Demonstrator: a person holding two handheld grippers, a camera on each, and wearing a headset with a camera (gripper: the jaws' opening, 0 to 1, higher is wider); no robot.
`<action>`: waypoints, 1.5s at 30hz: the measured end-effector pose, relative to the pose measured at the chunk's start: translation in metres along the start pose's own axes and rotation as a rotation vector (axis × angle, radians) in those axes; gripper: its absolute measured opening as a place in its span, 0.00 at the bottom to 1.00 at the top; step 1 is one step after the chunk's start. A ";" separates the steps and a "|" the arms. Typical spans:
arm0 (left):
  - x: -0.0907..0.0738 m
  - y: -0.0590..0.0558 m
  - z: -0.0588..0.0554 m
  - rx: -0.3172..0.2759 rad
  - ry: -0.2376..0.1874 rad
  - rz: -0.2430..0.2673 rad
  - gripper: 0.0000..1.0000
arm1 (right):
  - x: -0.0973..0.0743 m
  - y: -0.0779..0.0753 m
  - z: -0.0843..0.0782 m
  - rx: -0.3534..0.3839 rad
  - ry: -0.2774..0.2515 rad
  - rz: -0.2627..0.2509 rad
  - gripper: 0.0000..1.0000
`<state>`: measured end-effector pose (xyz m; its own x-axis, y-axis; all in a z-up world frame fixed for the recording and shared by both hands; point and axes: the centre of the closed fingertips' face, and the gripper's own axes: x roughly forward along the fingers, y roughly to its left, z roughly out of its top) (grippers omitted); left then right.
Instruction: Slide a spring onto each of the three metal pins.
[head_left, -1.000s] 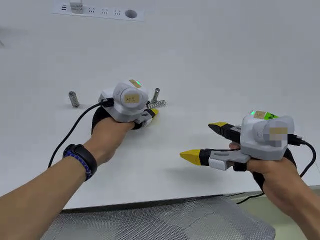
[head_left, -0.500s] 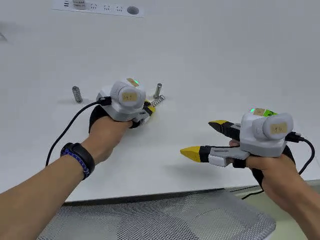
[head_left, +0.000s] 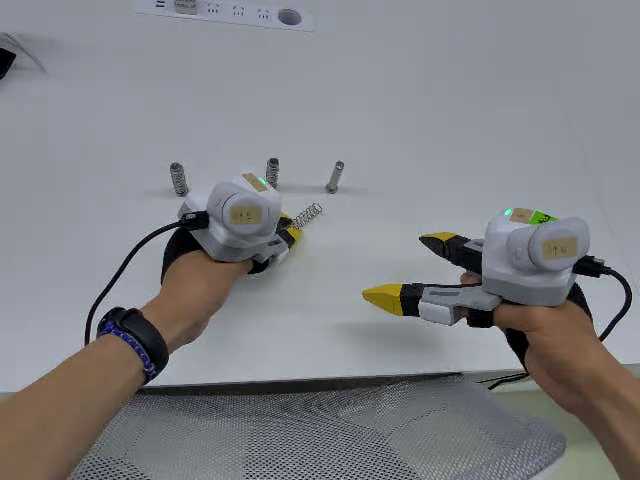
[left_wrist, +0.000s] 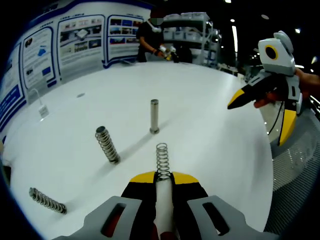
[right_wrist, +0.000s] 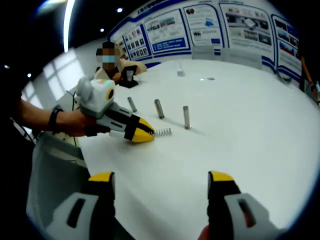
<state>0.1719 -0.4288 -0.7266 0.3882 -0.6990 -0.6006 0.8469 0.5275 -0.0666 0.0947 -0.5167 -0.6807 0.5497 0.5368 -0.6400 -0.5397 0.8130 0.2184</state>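
Note:
Three short metal pins stand on the white table. The bare pin is the rightmost. The middle pin and the left pin each wear a spring. My left gripper is shut on one end of a loose spring, which sticks out ahead of the tips, short of the bare pin. My right gripper hovers open and empty near the table's front right.
A white power strip lies at the far edge of the table. A grey mesh chair back sits below the front edge. Cables trail from both grippers. A person sits beyond the table.
The left gripper has closed on the spring that lay beside the bare pin and drawn it back and left, uncovering the middle sprung pin. The right gripper has barely moved.

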 end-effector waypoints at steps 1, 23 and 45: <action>-0.001 0.001 0.000 -0.003 -0.002 0.002 0.12 | 0.000 0.001 0.000 -0.002 0.001 0.002 0.77; 0.016 0.018 0.005 0.009 0.027 0.032 0.10 | 0.005 0.009 0.000 0.001 0.008 0.032 0.76; -0.023 0.014 -0.003 -0.013 -0.028 0.005 0.10 | 0.025 0.015 0.015 0.032 -0.015 0.081 0.73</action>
<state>0.1739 -0.4045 -0.7160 0.4026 -0.7092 -0.5788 0.8399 0.5376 -0.0743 0.1097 -0.4876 -0.6826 0.5144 0.6042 -0.6086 -0.5622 0.7735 0.2926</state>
